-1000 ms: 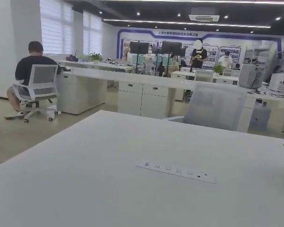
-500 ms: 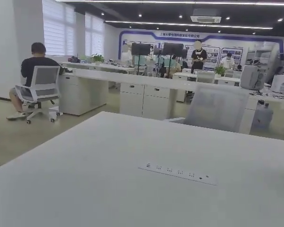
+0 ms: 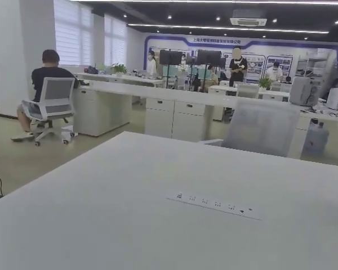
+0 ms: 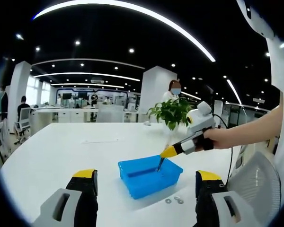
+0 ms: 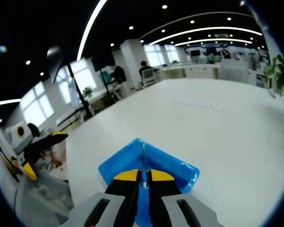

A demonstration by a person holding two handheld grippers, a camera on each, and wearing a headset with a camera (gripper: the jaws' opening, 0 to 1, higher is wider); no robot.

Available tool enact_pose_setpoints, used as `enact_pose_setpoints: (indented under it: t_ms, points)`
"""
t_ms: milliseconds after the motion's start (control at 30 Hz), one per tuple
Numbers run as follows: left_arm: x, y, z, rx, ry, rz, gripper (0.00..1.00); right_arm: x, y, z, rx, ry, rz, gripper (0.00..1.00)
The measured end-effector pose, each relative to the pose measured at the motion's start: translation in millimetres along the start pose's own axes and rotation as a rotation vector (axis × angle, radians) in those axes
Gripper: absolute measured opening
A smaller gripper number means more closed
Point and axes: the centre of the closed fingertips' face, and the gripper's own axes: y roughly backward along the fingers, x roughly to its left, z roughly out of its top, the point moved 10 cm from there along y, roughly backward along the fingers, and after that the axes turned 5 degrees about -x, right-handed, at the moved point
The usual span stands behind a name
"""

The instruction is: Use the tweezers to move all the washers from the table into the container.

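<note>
A blue container sits on the white table between my left gripper's wide-open jaws. Two small washers lie on the table just beside the container's near right corner. My right gripper comes in from the right, held by a hand, with thin tweezers pointing down into the container. In the right gripper view my right gripper is shut on the tweezers, whose tip hangs over the blue container. My left gripper shows at the left there, open.
The head view looks across the white table with a flush socket strip. A potted plant stands behind the container. Office chairs, desks and several people are farther back.
</note>
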Motion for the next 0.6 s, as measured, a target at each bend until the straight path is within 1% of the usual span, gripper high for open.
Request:
enact_pose_setpoints:
  t_ms: [167,300,333,400,600]
  points:
    - [-0.1,0.2,-0.5,0.006,-0.002,-0.003,0.86,-5.9,-7.7,-6.1,0.034,-0.005,-0.014,0.03]
    - [-0.2,0.3,-0.4,0.010,0.000,-0.005,0.86,-10.0,-11.8,-11.2,0.065,0.010,-0.031,0.03]
    - [-1.2,-0.1,0.4,-0.001,0.005,-0.013,0.86,-10.8,-12.6,-12.2,0.074,0.016,-0.036,0.03]
    - [-1.8,-0.1,1.1,-0.009,0.007,-0.019,0.86,-11.9,-12.9,-12.8,0.079,0.021,-0.036,0.03]
    - [-1.9,-0.2,0.6,0.001,0.002,-0.018,0.86,-13.0,-14.3,-18.2,0.087,0.022,-0.040,0.03]
